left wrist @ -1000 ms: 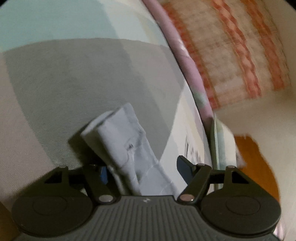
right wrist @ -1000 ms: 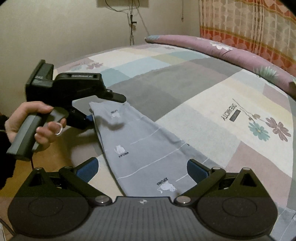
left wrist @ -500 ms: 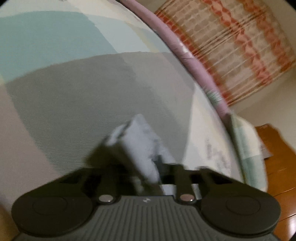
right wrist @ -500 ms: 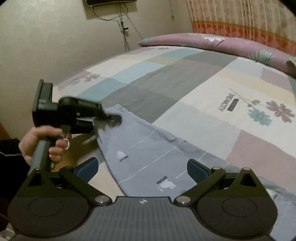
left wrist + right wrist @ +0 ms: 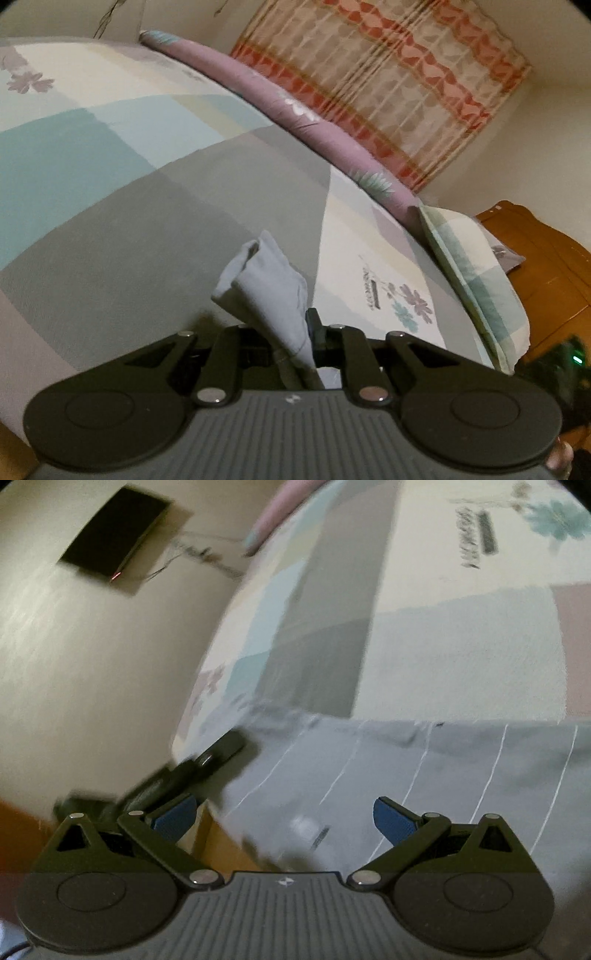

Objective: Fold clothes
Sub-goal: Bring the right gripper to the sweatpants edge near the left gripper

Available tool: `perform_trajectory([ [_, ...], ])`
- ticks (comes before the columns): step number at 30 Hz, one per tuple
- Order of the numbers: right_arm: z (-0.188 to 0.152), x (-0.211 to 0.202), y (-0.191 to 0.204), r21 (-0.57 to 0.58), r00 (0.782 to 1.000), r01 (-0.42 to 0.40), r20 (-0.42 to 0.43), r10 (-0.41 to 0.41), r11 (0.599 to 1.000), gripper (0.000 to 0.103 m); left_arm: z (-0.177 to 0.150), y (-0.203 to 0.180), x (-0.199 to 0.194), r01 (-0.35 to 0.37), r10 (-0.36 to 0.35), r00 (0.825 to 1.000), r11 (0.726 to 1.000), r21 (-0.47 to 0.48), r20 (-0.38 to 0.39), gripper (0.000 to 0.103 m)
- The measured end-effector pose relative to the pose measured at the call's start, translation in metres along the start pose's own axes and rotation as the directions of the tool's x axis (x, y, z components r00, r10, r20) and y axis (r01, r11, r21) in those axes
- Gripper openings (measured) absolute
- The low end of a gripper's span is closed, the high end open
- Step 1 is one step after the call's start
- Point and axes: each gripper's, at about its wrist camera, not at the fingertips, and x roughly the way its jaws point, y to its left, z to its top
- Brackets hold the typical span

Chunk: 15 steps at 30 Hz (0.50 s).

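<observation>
A grey-blue garment with thin white stripes point(image 5: 424, 771) lies spread on the patchwork bed cover point(image 5: 461, 646). My left gripper point(image 5: 295, 332) is shut on a bunched end of the garment point(image 5: 266, 280), which sticks up above the cover. It also shows blurred at the garment's left end in the right wrist view point(image 5: 218, 753). My right gripper point(image 5: 284, 812) is open and empty, low over the garment's near edge at the bed's side.
A long purple bolster point(image 5: 332, 140) and a checked pillow point(image 5: 476, 273) lie along the bed's far side, below a patterned curtain point(image 5: 388, 81). A wooden headboard point(image 5: 543, 266) stands at the right. A dark screen point(image 5: 114, 531) hangs on the wall.
My left gripper has shut on the garment's end and lifted it. My right gripper has swung down and to the left, close over the garment at the bed's edge, still open.
</observation>
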Motion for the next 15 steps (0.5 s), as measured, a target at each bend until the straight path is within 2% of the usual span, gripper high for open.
perform_trajectory([
  [4, 0.013, 0.009, -0.019, 0.171, 1.0, -0.019, 0.022, 0.015, 0.985, 0.103, -0.001, -0.004, 0.003, 0.01, -0.01, 1.0, 1.0, 0.004, 0.007, 0.014],
  [6, 0.016, 0.01, -0.025, 0.213, 0.999, -0.024, 0.041, 0.015, 0.977, 0.103, -0.002, -0.005, 0.003, 0.015, -0.016, 1.0, 1.0, 0.01, 0.015, 0.014],
  [15, 0.026, 0.013, -0.034, 0.259, 0.988, 0.026, 0.14, -0.064, 0.966, 0.103, -0.004, -0.008, 0.006, 0.029, -0.029, 1.0, 0.999, 0.014, 0.011, 0.014],
])
